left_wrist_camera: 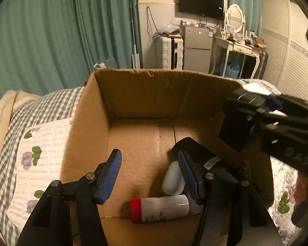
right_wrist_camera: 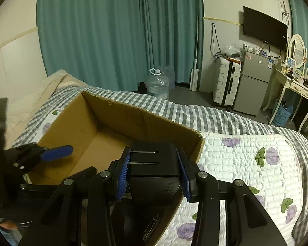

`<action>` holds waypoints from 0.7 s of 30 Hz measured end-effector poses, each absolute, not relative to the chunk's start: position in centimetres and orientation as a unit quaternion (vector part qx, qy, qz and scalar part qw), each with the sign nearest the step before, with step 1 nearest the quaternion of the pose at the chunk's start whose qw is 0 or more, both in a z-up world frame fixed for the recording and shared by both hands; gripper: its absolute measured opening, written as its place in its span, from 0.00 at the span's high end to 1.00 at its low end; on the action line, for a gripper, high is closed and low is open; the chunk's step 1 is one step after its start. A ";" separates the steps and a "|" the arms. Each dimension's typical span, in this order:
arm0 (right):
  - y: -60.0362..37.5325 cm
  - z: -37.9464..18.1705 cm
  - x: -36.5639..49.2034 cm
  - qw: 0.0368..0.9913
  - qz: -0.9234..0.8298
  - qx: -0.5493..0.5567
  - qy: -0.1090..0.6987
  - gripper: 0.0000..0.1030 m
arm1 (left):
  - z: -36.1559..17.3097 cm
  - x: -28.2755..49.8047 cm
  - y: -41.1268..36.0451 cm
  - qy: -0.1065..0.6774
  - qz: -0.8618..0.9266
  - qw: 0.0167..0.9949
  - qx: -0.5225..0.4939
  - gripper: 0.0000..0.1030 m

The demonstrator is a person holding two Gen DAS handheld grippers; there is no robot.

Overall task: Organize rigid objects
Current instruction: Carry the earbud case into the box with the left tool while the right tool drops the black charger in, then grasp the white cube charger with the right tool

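A: Which step was in hand at that moment?

B: The placing step, I think. The right gripper (right_wrist_camera: 154, 176) was pinching a black charger (right_wrist_camera: 154, 174) between its blue pads, and it hung over the near right corner of the cardboard box (right_wrist_camera: 104, 119). The box stood on the bed (right_wrist_camera: 256, 153).

A: And the left gripper (left_wrist_camera: 149, 176)?

B: Its jaws were spread, with nothing between them. It pointed down into the box. Below it a white bottle (left_wrist_camera: 166, 206) with a red cap lay on its side on the box floor, and a small white rounded thing (left_wrist_camera: 172, 179) lay just beside it.

A: What did the next move call for?

B: In my judgement, the right hand needed to bring the charger lower inside the box and then open the pads. It had to keep away from the left gripper, because the two were near each other.

A: Was something hard to see?

B: Yes. A dark object (left_wrist_camera: 197, 149) lay behind the left gripper's right finger, and I could not tell what it was. The box floor under the charger was hidden in the right view. The print on the bottle was too small to read.
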State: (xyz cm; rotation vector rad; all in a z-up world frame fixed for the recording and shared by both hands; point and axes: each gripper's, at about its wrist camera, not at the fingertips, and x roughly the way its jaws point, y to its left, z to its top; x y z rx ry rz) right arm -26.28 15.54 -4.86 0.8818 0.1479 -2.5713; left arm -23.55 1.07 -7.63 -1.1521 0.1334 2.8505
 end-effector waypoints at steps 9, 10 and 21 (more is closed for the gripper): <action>16.7 -2.4 -24.5 0.186 -0.934 0.301 0.040 0.19 | -3.0 -18.2 -0.5 0.010 0.940 0.016 -0.340 0.40; 16.8 -1.7 -23.8 0.182 -0.936 0.299 0.046 0.19 | -2.7 -17.8 -0.7 0.004 0.940 0.016 -0.340 0.39; 17.7 2.7 -12.6 0.187 -0.933 0.293 0.094 0.19 | -1.6 -9.4 -1.7 -0.013 0.940 0.002 -0.340 0.36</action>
